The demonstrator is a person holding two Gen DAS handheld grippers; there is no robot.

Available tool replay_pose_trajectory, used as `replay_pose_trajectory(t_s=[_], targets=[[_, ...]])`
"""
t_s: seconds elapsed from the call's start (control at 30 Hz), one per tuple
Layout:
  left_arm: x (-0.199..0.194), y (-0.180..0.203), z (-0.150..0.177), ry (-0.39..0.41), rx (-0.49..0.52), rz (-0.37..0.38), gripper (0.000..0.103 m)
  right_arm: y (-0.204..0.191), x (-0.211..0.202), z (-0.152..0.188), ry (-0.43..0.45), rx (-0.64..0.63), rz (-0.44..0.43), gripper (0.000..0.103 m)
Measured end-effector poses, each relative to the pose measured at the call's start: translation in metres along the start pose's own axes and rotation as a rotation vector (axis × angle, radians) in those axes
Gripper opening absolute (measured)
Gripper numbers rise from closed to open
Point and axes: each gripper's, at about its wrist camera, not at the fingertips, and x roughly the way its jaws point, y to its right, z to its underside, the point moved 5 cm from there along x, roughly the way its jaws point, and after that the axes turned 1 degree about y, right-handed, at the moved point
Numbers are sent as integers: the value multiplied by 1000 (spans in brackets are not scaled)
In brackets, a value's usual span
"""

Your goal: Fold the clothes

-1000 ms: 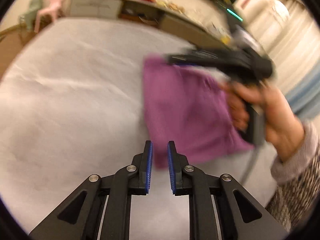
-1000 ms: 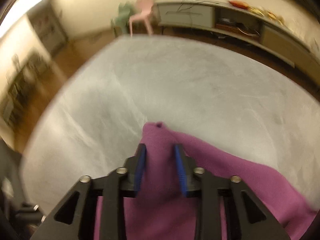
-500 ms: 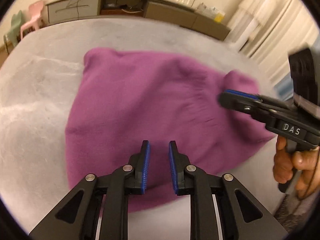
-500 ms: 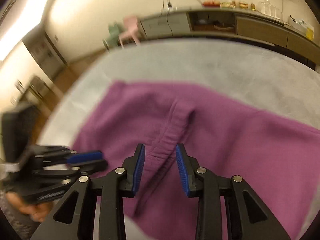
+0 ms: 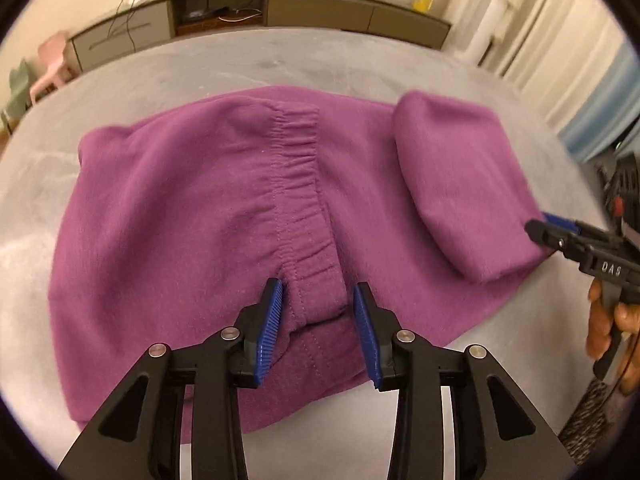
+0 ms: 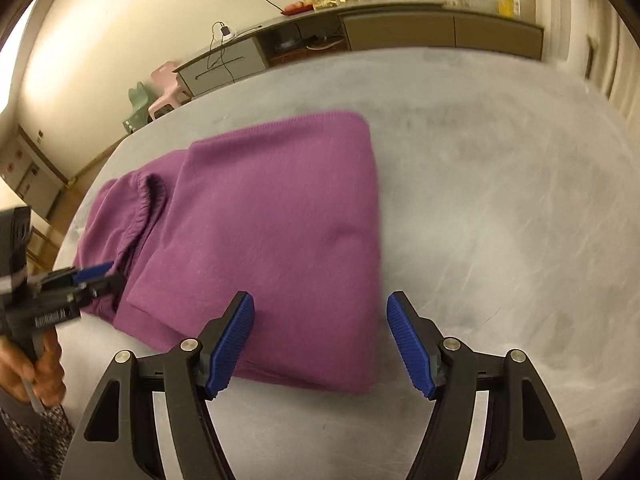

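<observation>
A purple fleece garment [image 5: 192,216] lies folded on the grey table [image 5: 280,56]. Its elastic waistband [image 5: 300,184] runs down the middle toward me. A folded flap [image 5: 460,184] lies on its right side. My left gripper [image 5: 318,320] is open, its pads either side of the waistband's near end. In the right wrist view the garment [image 6: 272,232] lies under my right gripper [image 6: 320,346], which is open over its near right corner. The right gripper also shows in the left wrist view [image 5: 560,236] at the flap's edge, and the left one in the right wrist view [image 6: 86,280].
A long low cabinet [image 5: 320,12] with food items and bottles on top stands along the far wall. Small pink and green chairs [image 6: 156,96] stand at the far left. Curtains [image 5: 580,60] hang at the right. The bare grey table [image 6: 500,200] spreads right of the garment.
Both grippers have opened and let go of the garment. The right part has been laid over as a flap, and the garment now lies flat in a smaller fold.
</observation>
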Motion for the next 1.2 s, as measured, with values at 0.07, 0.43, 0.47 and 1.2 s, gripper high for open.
replay_pose_trajectory(t_s=[0.07, 0.43, 0.47, 1.2], targets=[[-15, -1, -9, 23, -41, -17, 37, -2, 1, 0, 19, 0, -12, 42], [-8, 148, -98, 55, 139, 192, 84, -50, -33, -15, 194, -150, -140, 12], [6, 160, -101, 18, 169, 168, 84, -50, -38, -10, 196, -163, -148, 12], [-15, -185, -7, 97, -435, 189, 31, -221, 25, 9, -7, -463, -405, 52]])
